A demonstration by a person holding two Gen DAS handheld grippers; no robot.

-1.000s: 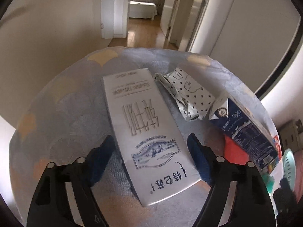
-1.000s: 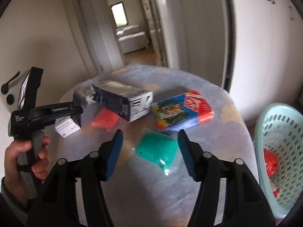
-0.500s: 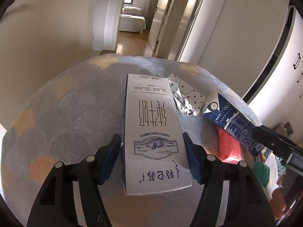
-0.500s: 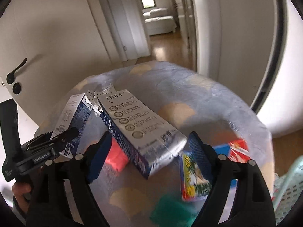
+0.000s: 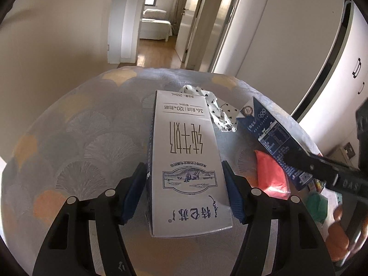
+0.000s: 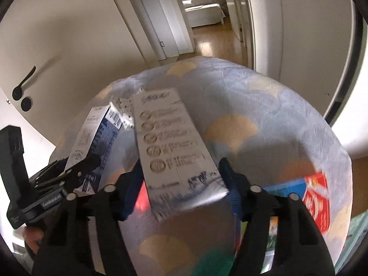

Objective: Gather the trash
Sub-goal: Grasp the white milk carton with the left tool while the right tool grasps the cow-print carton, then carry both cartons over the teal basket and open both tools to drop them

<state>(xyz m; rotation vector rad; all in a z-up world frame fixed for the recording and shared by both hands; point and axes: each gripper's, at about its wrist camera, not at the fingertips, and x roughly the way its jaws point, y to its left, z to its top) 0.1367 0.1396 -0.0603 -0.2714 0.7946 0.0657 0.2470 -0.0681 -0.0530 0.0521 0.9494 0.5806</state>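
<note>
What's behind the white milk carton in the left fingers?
A crumpled spotted wrapper pokes out behind the white milk carton; how far it extends behind the carton is hidden.

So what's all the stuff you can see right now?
table: 1, blue-grey cloth with orange fan shapes, under everything
white milk carton: 1, white with dark print, lying flat mid-table
dark blue carton: 1, dark blue and white, lying to the white one's right
spotted wrapper: 1, white with black spots, crumpled between the cartons' far ends
red packet: 1, red, beside the dark blue carton
green packet: 1, green, near the table's right edge
colourful box: 1, blue and red, blurred, right of the right gripper
left gripper: 1, black with blue pads, jaws against the white milk carton's sides
right gripper: 1, same colours, jaws around the dark blue carton; contact blurred
</note>
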